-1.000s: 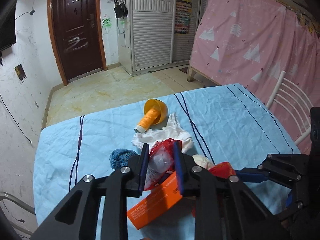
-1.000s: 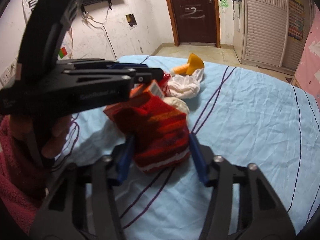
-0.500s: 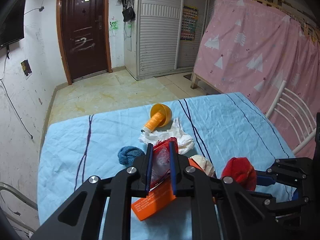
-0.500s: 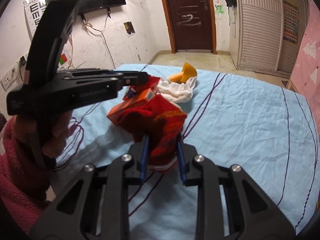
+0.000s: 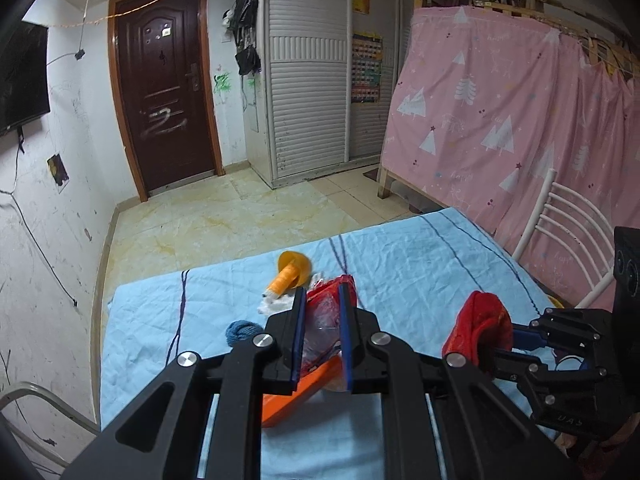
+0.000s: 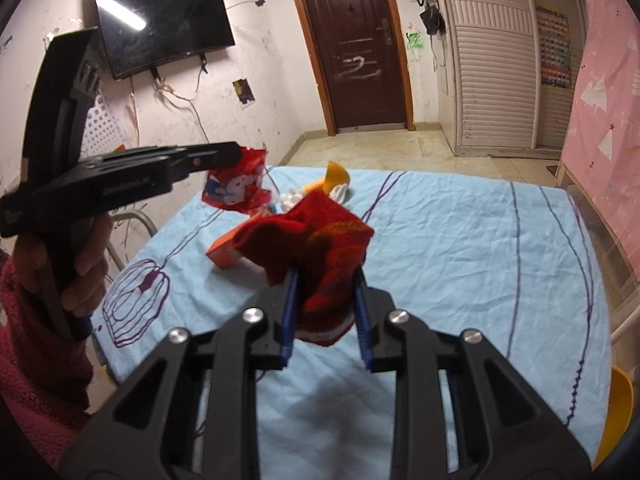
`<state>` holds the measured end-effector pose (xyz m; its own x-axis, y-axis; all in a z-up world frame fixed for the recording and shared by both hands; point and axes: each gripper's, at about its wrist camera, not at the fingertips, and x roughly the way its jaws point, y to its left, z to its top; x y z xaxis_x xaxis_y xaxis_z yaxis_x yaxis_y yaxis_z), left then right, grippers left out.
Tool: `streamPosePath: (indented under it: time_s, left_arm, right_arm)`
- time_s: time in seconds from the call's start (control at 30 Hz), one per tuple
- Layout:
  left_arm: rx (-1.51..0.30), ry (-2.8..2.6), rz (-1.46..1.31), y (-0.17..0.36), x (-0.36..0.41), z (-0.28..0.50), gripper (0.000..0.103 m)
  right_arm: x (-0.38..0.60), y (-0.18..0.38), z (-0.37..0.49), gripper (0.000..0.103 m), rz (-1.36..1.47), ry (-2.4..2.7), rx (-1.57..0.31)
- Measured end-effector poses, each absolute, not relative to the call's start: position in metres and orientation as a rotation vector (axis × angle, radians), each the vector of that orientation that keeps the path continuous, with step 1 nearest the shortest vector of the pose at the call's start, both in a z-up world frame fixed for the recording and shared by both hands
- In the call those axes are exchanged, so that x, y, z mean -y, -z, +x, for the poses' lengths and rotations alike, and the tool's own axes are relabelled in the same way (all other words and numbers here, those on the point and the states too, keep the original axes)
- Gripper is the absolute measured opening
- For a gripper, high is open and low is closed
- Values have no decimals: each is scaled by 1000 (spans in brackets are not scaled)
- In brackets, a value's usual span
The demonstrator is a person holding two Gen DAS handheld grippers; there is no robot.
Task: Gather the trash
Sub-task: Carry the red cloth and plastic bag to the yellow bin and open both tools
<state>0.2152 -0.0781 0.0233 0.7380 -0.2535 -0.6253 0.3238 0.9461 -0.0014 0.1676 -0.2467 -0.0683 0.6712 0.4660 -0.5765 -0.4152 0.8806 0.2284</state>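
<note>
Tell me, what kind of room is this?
Probably a bedroom in someone's home. There is a bed under a blue sheet, a closet with slatted doors, and a TV on the wall. A pink curtain hangs around what looks like another bed.

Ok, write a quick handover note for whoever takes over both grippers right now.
Left gripper: shut on a red snack wrapper, held clear above the table.
Right gripper: shut on a red knitted sock, also lifted.
On the blue tablecloth: orange box, orange thread spool in an orange funnel, crumpled white cloth, blue yarn ball.
Done: two items picked up.
Left: drop them off (no bin in view), then collect the rest.
</note>
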Motion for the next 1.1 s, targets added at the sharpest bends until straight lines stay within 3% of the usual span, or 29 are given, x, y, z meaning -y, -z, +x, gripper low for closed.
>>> streamPosePath:
  time_s: [1.1]
  left_arm:
    - [-595, 607, 340, -51, 308, 150, 7]
  right_arm:
    - [469, 55, 81, 24, 259, -91, -473]
